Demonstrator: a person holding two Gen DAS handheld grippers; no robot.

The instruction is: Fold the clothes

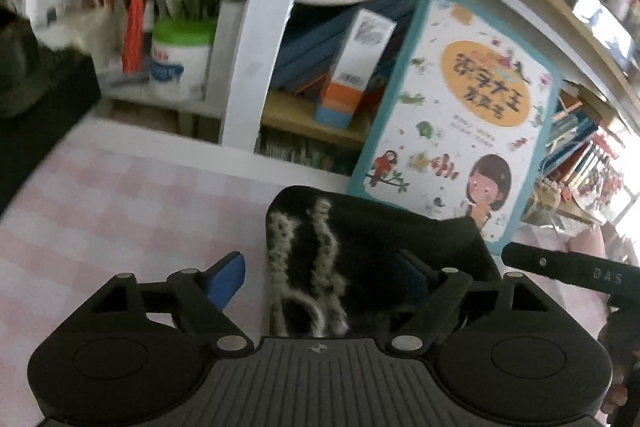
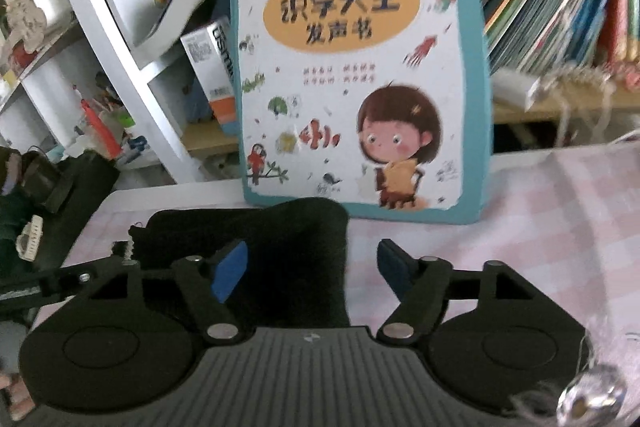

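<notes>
A small black garment with a fuzzy white pattern lies folded on the pink checked tablecloth. My left gripper hovers over its near part with the jaws wide apart. The left blue pad stands clear of the cloth and the right one sits above it, neither pressing. In the right wrist view the same garment shows plain black. My right gripper is open over its right edge, with one blue pad above the cloth and the other past it, over the tablecloth.
A teal-edged children's book stands upright right behind the garment, leaning on a white bookshelf full of books and boxes. Pen pots stand at the back left. Part of the other gripper shows at the right.
</notes>
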